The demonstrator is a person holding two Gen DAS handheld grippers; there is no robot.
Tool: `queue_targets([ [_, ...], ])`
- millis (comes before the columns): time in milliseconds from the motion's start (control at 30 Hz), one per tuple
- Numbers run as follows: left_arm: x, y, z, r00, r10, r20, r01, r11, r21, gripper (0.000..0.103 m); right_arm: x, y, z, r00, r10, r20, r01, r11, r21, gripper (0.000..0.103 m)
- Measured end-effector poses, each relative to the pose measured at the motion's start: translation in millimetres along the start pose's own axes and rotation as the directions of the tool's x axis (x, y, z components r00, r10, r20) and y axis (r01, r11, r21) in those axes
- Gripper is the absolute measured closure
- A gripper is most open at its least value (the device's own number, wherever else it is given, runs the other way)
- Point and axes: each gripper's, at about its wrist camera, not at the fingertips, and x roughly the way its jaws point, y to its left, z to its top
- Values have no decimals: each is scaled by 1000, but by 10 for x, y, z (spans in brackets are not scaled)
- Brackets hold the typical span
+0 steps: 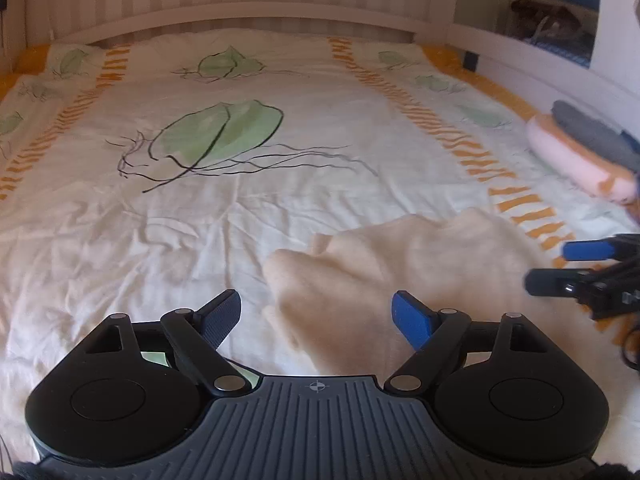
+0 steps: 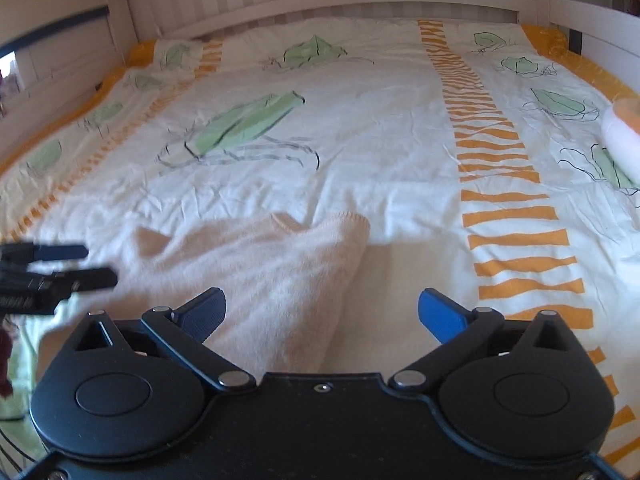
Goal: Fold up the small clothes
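**Desk:** Bedroom, daylight: what lies under the fingers?

**Photographer:** Wrinkled duvet (image 1: 280, 208) printed with green leaves and orange stripes covers the bed. The cream garment (image 1: 400, 272) lies on it, partly folded, just beyond the left gripper (image 1: 318, 318) and stretching toward the right gripper (image 2: 322, 314).

**Desk:** Are they holding it?

**Photographer:** No. Both sets of fingers stand spread wide with nothing pinched. It looks like a release after one fold; the next move likely calls for taking an edge again.

**Desk:** Which edge?

**Photographer:** The folded edge (image 2: 352, 264) runs between the right fingers. Ahead of both lies open duvet up to the white headboard (image 2: 320, 0). A stack of folded clothes (image 1: 584, 152) sits far off the left gripper's right finger.
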Motion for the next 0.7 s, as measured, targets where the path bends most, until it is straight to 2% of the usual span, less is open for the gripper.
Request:
queue_targets([
  [33, 101, 4, -18, 999, 47, -23, -47, 999, 22, 19, 55, 35, -48, 999, -22, -32, 21, 1000, -23, 0],
  [100, 255, 52, -60, 996, 79, -49, -78, 997, 26, 16, 146, 63, -164, 997, -46, -67, 43, 998, -53, 0],
  [200, 320, 184, -107, 995, 73, -64, -75, 997, -22, 7, 149, -23, -233, 998, -18, -67, 19, 1000, 21, 0],
  [267, 296, 235, -100, 996, 61, -70, -64, 997, -44, 7, 124, -51, -225, 998, -4, -65, 7, 999, 45, 0],
  [433, -23, 212, -28, 998, 59, -25, -62, 994, -93, 9, -120, -51, -212, 1000, 6, -16, -5, 999, 43, 0],
  [700, -628, 46, -102, 1000, -11, 30, 15, 989, -147, 9, -630, 43, -206, 998, -36, 44, 34, 998, 57, 0],
])
